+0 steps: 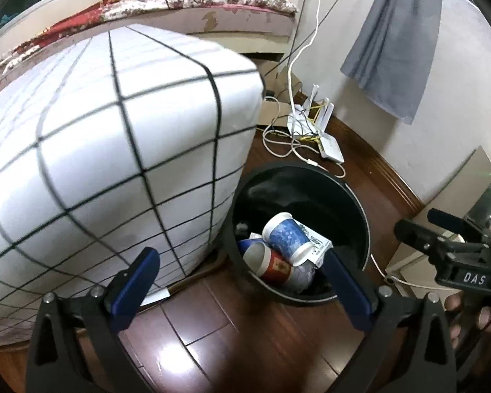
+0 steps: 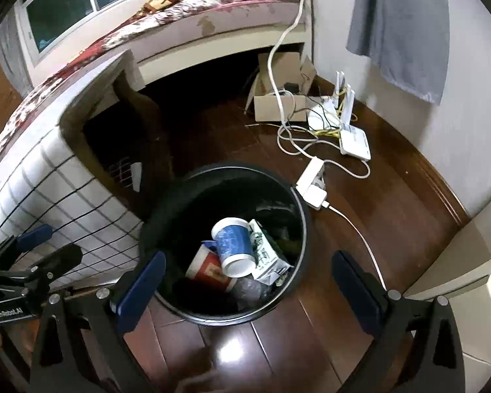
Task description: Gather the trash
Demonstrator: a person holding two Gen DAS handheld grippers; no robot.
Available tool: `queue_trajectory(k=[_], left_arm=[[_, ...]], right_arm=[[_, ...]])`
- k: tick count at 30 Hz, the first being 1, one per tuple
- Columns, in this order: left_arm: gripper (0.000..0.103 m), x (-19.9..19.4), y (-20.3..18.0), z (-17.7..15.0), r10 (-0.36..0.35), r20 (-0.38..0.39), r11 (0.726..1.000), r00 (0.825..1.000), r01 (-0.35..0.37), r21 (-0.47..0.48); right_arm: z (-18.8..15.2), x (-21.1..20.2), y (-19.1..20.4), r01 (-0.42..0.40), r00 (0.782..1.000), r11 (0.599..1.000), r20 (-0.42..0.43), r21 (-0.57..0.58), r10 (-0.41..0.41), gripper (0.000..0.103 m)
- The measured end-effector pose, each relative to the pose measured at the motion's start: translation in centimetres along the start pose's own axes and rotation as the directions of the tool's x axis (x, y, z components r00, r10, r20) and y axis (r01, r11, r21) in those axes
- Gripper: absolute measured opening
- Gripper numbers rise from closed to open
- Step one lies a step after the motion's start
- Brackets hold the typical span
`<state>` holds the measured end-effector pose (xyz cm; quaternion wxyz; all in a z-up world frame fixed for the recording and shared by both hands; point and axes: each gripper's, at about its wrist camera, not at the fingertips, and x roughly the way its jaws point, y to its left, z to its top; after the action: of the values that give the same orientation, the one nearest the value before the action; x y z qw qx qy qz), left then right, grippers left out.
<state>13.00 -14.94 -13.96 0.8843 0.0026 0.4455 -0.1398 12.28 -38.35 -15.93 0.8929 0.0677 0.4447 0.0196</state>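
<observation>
Both hand-held grippers, left and right, gape, tilted over bin.

"DAS" reads on my right gripper, right edge of frame; "GenRobot.AI" on my left gripper, lower left.

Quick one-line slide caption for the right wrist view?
Open right gripper above the black trash bin holding a blue cup, red cup and crumpled paper.

A grid-patterned mattress, white router and grey cloth surround.
</observation>
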Motion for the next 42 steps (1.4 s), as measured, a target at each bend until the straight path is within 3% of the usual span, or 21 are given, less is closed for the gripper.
queue_trajectory(k=[16,26,34,42], left_arm=[[0.101,-8.9,1.1,0.0,0.019,0.111,1.0,0.994,-0.019,-0.001],[0.102,-15.5,1.7,-1.3,0.094,0.214,0.996,0.972,-0.094,-0.01],[0.102,-20.4,2.3,-2.1,0.191,0.29,0.981,0.938,-0.174,-0.082],[0.102,-21.6,1.9,-2.5,0.177,0.322,0.984,0.93,-0.163,-0.069]], right_arm=[[0.7,-9.4,6.9,0.042,0.99,0.993,0.135,-0.107,-0.027,0.102],[0.2,-15.6,9.8,0.068,0.978,0.991,0.204,-0.116,-0.043,0.102],[-1.4,-19.4,12.2,0.066,0.966,0.981,0.256,-0.181,-0.018,0.102],[-1.1,-21.4,13.1,0.052,0.953,0.982,0.302,-0.183,0.006,0.102]])
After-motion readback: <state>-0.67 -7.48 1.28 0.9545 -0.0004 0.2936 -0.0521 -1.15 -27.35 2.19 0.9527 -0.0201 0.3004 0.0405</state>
